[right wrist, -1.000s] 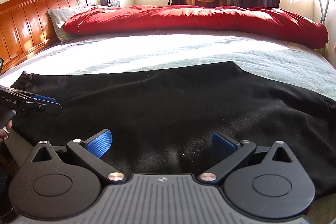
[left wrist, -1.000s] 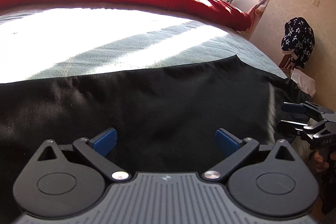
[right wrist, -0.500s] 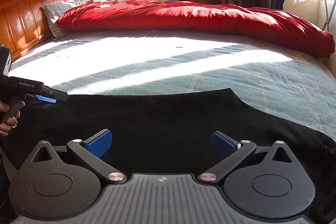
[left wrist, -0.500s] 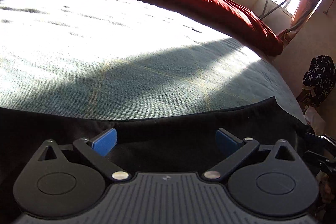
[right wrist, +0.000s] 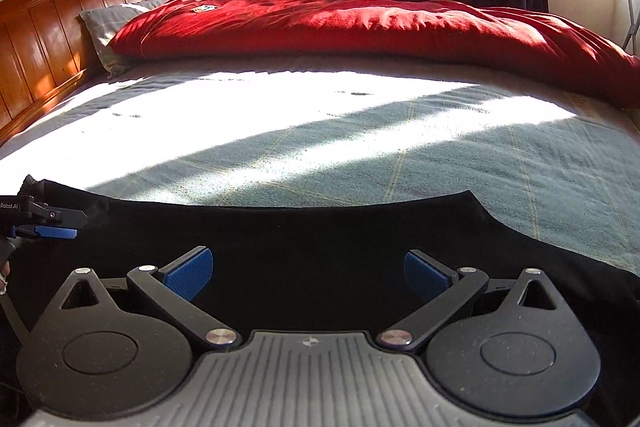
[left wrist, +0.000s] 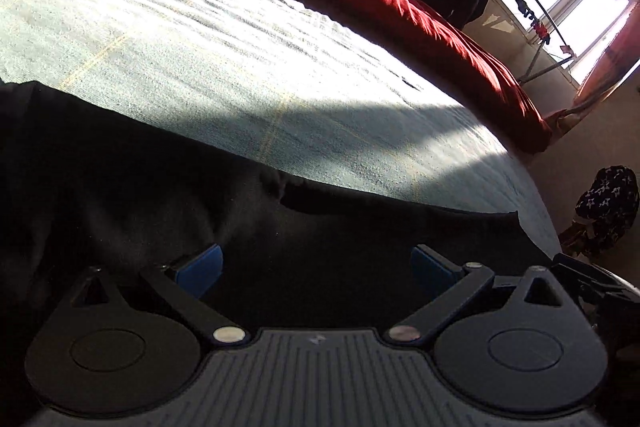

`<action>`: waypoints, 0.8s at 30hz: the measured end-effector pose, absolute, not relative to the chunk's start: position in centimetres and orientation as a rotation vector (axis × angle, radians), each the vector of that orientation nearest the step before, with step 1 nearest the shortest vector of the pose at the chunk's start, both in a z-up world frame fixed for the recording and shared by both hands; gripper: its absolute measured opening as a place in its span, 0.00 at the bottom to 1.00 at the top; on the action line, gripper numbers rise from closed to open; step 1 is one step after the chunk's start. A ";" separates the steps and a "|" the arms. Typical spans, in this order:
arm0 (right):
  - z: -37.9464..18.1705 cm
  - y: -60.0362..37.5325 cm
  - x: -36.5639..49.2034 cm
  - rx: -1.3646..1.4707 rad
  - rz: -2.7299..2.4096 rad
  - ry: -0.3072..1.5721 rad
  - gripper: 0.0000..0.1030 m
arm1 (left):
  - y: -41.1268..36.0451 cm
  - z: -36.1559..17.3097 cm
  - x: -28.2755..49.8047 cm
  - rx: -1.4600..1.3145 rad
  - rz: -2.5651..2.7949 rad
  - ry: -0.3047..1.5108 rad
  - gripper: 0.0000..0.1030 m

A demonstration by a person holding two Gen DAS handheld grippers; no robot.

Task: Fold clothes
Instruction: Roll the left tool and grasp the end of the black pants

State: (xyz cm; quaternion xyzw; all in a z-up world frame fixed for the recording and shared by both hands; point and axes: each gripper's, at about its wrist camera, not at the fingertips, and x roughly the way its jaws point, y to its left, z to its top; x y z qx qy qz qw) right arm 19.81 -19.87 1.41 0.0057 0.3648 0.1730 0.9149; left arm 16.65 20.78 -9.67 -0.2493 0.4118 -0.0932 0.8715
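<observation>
A: Where's the garment (right wrist: 320, 247)?

B: It's a black cloth lying across the lower half of both views, on the near side of the bed (right wrist: 360, 155). Its far edge runs left to right through mid-frame, with a corner at the right of the right wrist view.

A: And the 2 grippers?

B: The right gripper (right wrist: 308, 273) sits low at bottom centre with its blue pads spread wide and nothing between them, only cloth beneath. The left gripper (left wrist: 316, 267) is the same in its own view: pads wide apart over the cloth. At the left edge of the right view it shows side-on at the cloth's end, and there I cannot tell whether it touches the fabric.

A: Why one at each end?

B: My guess is they are placed to take the cloth at 2 points so it can be lifted evenly and laid over itself. There's a small wrinkle near the far edge in the middle of the left view that may need smoothing.

A: The red quilt (right wrist: 380, 27)?

B: Bunched along the far side, upper frame, well apart from the cloth
</observation>
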 end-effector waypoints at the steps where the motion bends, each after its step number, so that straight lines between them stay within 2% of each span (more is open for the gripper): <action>1: 1.5 -19.4 20.0 0.017 0.364 0.755 1.00 | 20.9 -9.2 16.2 -0.512 -0.190 0.852 0.97; 6: 0.9 -16.9 20.8 0.093 0.469 0.813 1.00 | 23.1 -7.9 13.6 -0.512 -0.155 0.804 0.97; 13: 0.2 -12.5 21.0 0.031 0.507 0.868 1.00 | 26.0 -10.3 11.6 -0.583 -0.082 0.861 0.97; 24: 0.3 -8.1 21.7 -0.019 0.554 0.903 1.00 | 31.5 -7.1 6.7 -0.644 0.026 0.695 0.97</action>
